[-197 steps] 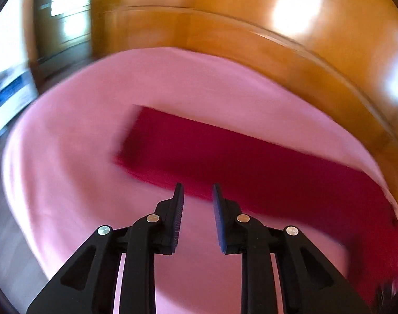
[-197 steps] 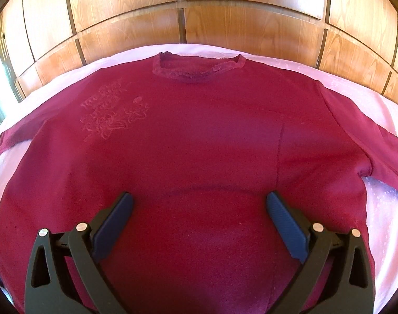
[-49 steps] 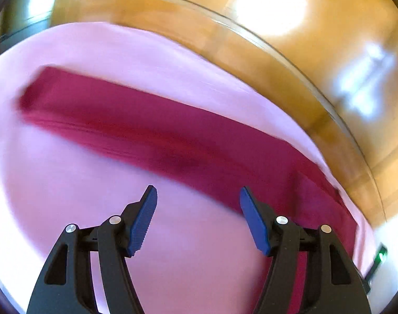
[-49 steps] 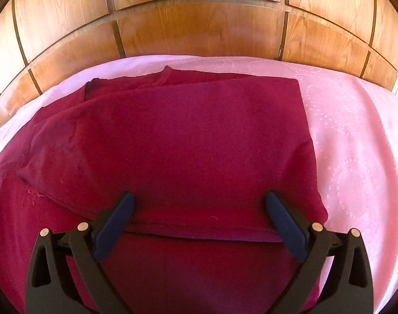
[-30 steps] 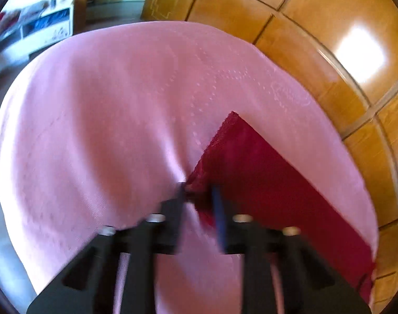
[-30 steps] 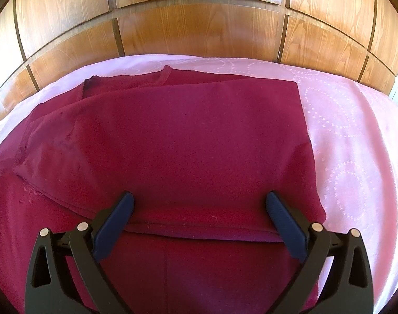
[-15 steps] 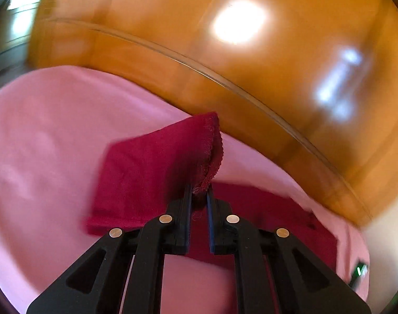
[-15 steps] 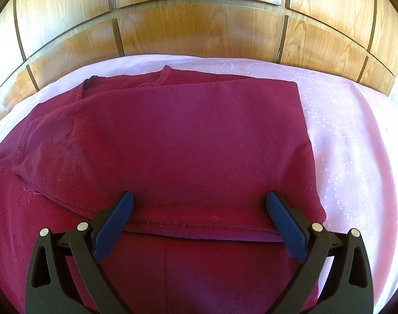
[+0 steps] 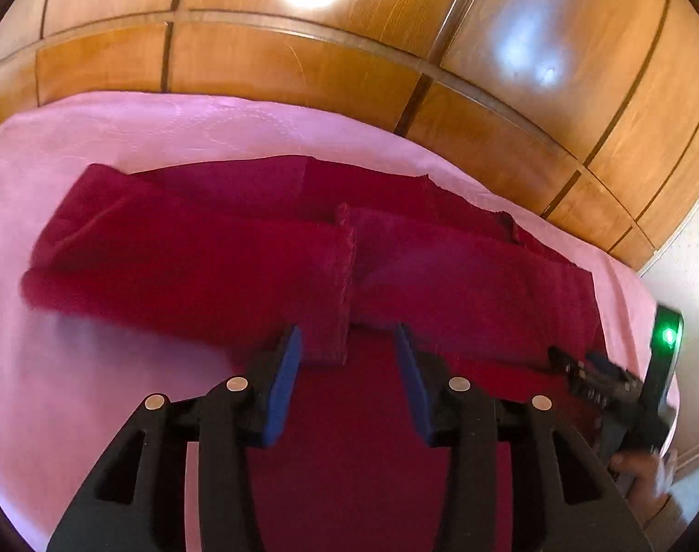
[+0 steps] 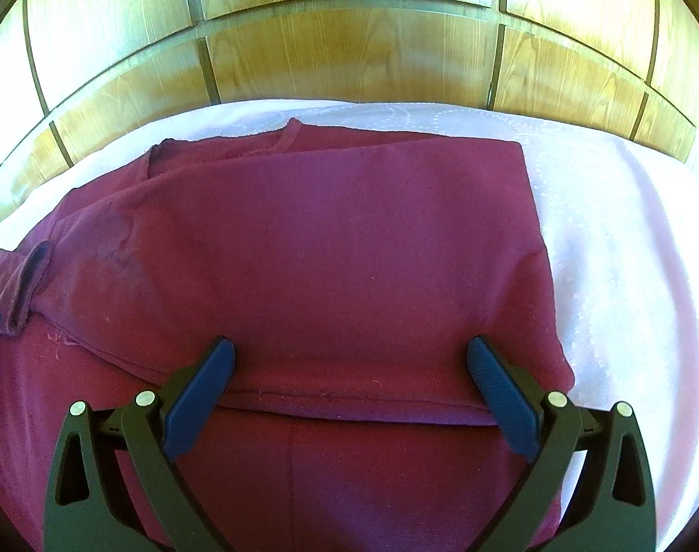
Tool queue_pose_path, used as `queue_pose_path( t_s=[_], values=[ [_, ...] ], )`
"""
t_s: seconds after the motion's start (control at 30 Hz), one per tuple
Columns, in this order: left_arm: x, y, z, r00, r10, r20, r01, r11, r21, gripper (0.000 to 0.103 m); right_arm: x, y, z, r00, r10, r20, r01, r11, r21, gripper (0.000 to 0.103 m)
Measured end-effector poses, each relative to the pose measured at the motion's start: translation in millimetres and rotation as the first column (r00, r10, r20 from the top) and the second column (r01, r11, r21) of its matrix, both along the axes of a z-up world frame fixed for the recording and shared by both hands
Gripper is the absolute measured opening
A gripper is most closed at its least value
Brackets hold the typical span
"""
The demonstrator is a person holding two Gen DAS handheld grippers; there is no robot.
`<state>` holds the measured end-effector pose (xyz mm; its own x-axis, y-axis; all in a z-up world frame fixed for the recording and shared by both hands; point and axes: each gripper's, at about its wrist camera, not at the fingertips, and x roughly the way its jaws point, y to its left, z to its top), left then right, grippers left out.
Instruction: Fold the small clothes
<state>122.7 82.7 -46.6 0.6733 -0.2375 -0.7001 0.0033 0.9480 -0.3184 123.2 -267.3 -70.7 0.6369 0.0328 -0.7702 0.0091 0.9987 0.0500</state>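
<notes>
A dark red long-sleeved shirt (image 9: 441,276) lies on a pink bedspread (image 9: 119,377). Its right side is folded over the body (image 10: 340,253). The left sleeve (image 9: 202,267) lies folded across the body, its cuff (image 9: 335,340) between the open jaws of my left gripper (image 9: 347,345), which holds nothing. My right gripper (image 10: 349,359) is open and empty, hovering over the folded edge near the hem. In the left wrist view the right gripper's body (image 9: 625,395) shows at the far right.
A wooden panelled headboard (image 10: 349,55) runs along the far side of the bed. The pink bedspread (image 10: 625,276) extends to the right of the shirt. A hand (image 9: 644,469) holds the right gripper.
My left gripper carried the sleeve cuff over the shirt body and has opened, letting it go. The sleeve now lies folded across the body. The right gripper has stayed still.
</notes>
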Motion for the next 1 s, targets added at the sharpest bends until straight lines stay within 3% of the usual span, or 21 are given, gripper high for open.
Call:
queue_pose_path(
  t_s=[0.1, 0.17, 0.2, 0.27, 0.33, 0.43, 0.5, 0.63, 0.7, 0.73, 0.77, 0.8, 0.87, 1.0],
  values=[
    [-29, 4, -7, 1.0, -0.003, 0.01, 0.003, 1.0, 0.025, 0.042, -1, 2, 10, 1.0, -0.014, 0.0, 0.014, 1.0, 0.004, 0.098],
    [-39, 0, -15, 1.0, -0.014, 0.01, 0.014, 0.999, 0.047, 0.042, -6, 8, 26, 0.999, 0.014, 0.036, -0.017, 0.996, 0.087, 0.082],
    [-45, -1, -18, 1.0, -0.017, 0.01, 0.017, 0.998, 0.062, 0.042, -7, 19, 36, 0.997, 0.058, 0.044, -0.064, 0.985, 0.158, 0.079],
    [-57, -3, -26, 1.0, -0.026, 0.008, 0.025, 0.996, 0.087, 0.042, -5, 42, 42, 0.986, 0.161, 0.033, -0.164, 0.948, 0.274, 0.066],
    [-64, -4, -32, 1.0, -0.027, 0.012, 0.025, 0.994, 0.106, 0.042, -1, 81, 43, 0.951, 0.309, 0.005, -0.288, 0.878, 0.382, 0.06],
    [-72, -7, -36, 0.999, -0.039, 0.032, 0.034, 0.991, 0.13, 0.042, 7, 133, 36, 0.886, 0.462, -0.034, -0.386, 0.777, 0.498, 0.059],
    [-73, -6, -38, 0.998, -0.039, 0.039, 0.033, 0.991, 0.129, 0.042, 14, 166, 27, 0.849, 0.523, -0.07, -0.41, 0.738, 0.536, 0.059],
    [-74, -3, -46, 0.998, -0.034, 0.046, 0.029, 0.994, 0.106, 0.042, 35, 202, 5, 0.833, 0.532, -0.155, -0.372, 0.744, 0.555, 0.059],
    [-75, -5, -47, 0.998, -0.033, 0.055, 0.027, 0.993, 0.116, 0.042, 43, 210, -2, 0.848, 0.502, -0.17, -0.337, 0.759, 0.557, 0.054],
    [-75, -6, -47, 0.998, -0.034, 0.058, 0.027, 0.992, 0.121, 0.043, 47, 212, -3, 0.858, 0.485, -0.169, -0.318, 0.761, 0.565, 0.044],
    [-75, -6, -48, 0.998, -0.036, 0.059, 0.029, 0.992, 0.12, 0.043, 50, 213, -2, 0.867, 0.468, -0.168, -0.308, 0.77, 0.558, 0.019],
    [-76, -6, -48, 0.997, -0.038, 0.063, 0.03, 0.992, 0.12, 0.043, 52, 215, 1, 0.875, 0.455, -0.168, -0.312, 0.793, 0.524, 0.005],
    [-77, -8, -50, 0.997, -0.038, 0.069, 0.029, 0.991, 0.127, 0.044, 45, 217, 16, 0.883, 0.451, -0.13, -0.345, 0.812, 0.471, 0.004],
    [-79, -10, -51, 0.997, -0.037, 0.074, 0.027, 0.99, 0.138, 0.044, 25, 206, 83, 0.886, 0.458, 0.065, -0.447, 0.812, 0.375, 0.004]
  ],
)
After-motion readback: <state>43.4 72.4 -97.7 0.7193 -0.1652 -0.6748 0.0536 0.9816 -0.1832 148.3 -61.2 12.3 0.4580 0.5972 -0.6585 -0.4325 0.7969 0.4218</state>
